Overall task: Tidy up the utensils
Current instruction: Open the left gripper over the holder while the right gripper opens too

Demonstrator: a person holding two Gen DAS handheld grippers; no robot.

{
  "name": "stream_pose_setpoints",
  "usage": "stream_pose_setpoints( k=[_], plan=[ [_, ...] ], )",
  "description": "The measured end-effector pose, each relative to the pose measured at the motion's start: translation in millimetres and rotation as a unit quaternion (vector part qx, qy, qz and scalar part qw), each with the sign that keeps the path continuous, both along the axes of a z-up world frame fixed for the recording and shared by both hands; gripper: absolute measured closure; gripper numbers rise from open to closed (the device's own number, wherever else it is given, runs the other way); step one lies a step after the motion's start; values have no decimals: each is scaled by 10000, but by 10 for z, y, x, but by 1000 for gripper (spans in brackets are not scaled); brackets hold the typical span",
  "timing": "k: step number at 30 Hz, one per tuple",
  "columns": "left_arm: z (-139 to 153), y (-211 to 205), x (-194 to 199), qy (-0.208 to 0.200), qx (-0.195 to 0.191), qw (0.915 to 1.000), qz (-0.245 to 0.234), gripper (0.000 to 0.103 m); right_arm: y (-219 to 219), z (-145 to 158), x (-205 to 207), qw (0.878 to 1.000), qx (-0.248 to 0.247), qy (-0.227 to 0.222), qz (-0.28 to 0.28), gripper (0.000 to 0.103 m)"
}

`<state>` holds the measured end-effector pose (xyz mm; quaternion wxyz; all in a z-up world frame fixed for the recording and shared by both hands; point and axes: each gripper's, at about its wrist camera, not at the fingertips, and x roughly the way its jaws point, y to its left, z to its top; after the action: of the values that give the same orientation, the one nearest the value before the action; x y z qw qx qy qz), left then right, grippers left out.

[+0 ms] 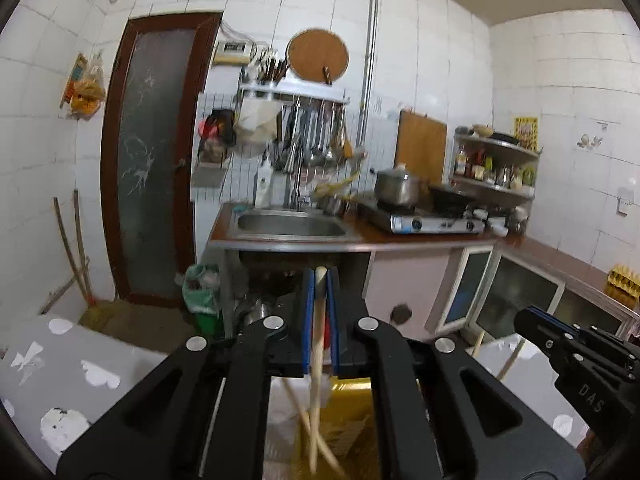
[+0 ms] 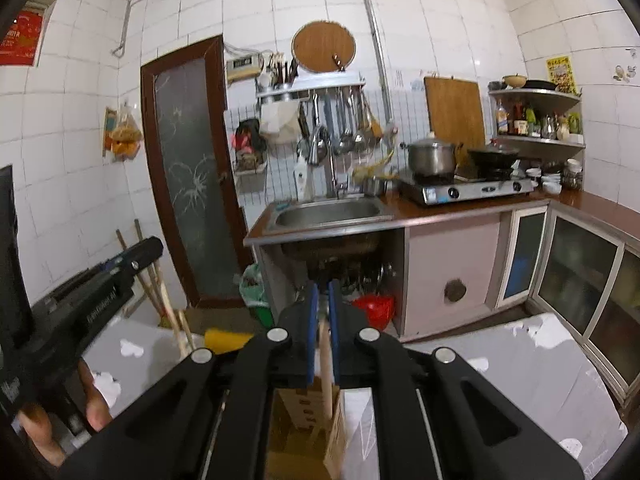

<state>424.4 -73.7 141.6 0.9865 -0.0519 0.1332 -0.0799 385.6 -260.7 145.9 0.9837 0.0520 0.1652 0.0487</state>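
Both my hand-held grippers, left [image 1: 319, 316] and right [image 2: 323, 330], are clamped on chopsticks [image 1: 318, 344] whose long ends hang toward 6 o'clock and could snag the box [image 2: 320, 420].

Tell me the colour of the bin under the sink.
The bin is red; it shows best in the right wrist view, beneath the sink.
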Motion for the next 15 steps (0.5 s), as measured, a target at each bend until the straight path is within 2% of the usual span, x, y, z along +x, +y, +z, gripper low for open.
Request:
stream_pose_setpoints(
  k=[1,2,3,4,6,11,15],
  plan=[
    [14,33,-27,44,-14,10000,15,91,-4,-12,-34,10000,-65,26,-62,86],
    [39,85,-84,100,-15,9999,49,76,-19,-6,-94,9998,-118,57,-166,75],
    [72,142,-166,108,-35,9999,59,65,-39,0,-141,9998,-88,63,-195,48],
    [105,184,-235,84,-43,9999,76,62,-78,21,-227,9997,-33,38,-226,41],
    [190,284,-465,38,16,9999,143,39,-122,74,-401,9995,-139,7,-275,41],
    [318,550,-1074,-67,-42,9994,346,5,-213,122,-839,9992,-147,240,-272,41],
    [234,604,-1436,155,286,9989,340,5,-245,24,-1260,9987,-144,417,-238,37]
  ],
)
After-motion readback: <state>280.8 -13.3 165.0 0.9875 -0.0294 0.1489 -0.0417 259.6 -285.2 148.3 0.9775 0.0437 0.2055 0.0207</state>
